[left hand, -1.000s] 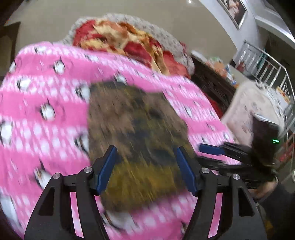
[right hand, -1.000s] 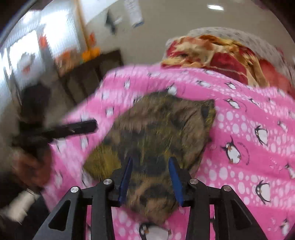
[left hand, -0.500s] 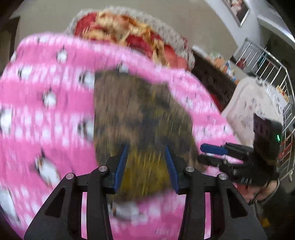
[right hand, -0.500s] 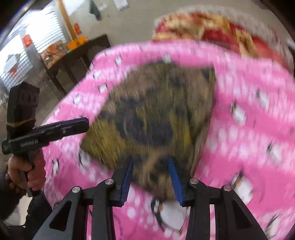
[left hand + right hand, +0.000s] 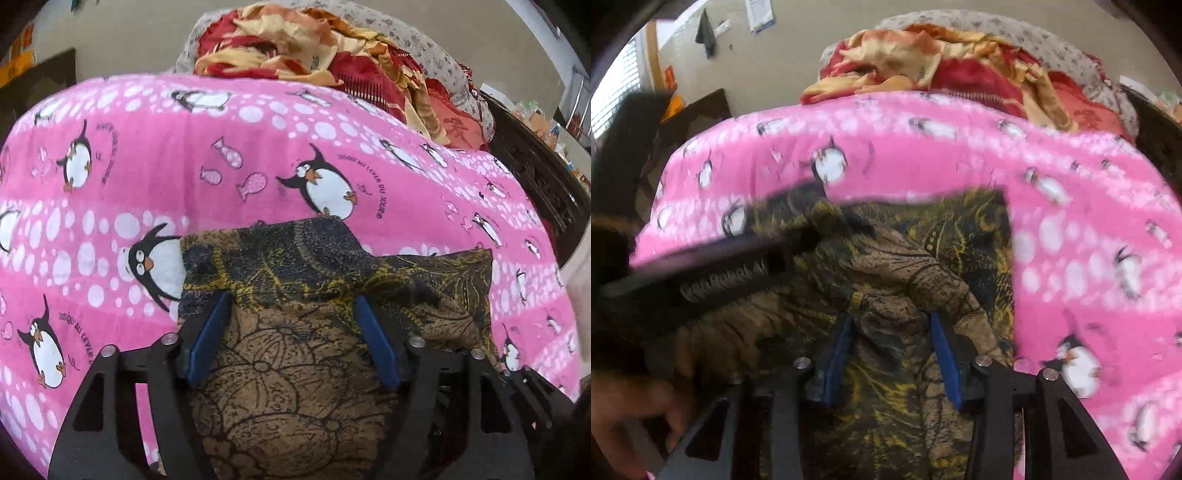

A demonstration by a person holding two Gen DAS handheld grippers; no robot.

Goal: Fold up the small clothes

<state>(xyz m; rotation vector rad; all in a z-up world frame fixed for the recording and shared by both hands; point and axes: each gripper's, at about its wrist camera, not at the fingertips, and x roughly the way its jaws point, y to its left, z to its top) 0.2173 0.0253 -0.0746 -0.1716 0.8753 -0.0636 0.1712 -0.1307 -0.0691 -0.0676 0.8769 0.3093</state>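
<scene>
A small brown, black and yellow patterned garment [image 5: 332, 273] lies on a pink penguin blanket [image 5: 184, 166]. Its near part is raised and folded over toward the far edge. My left gripper [image 5: 291, 306] has its blue fingers spread wide with the brown cloth bulging up between them; a grip does not show. In the right wrist view the garment [image 5: 967, 236] is bunched, and my right gripper [image 5: 890, 321] has its fingers apart with a ridge of cloth between them. The left gripper [image 5: 738, 269] crosses that view at the left, blurred.
A heap of red and gold fabric [image 5: 332, 55] on a grey patterned cushion lies at the far edge of the blanket. Dark wooden furniture [image 5: 535, 177] stands at the right. A dark cabinet [image 5: 694, 114] stands at the back left.
Both grippers dropped onto the garment's near edge and carried it forward; the flat garment is now folded over with its near part raised. The left gripper's fingers spread wider again.
</scene>
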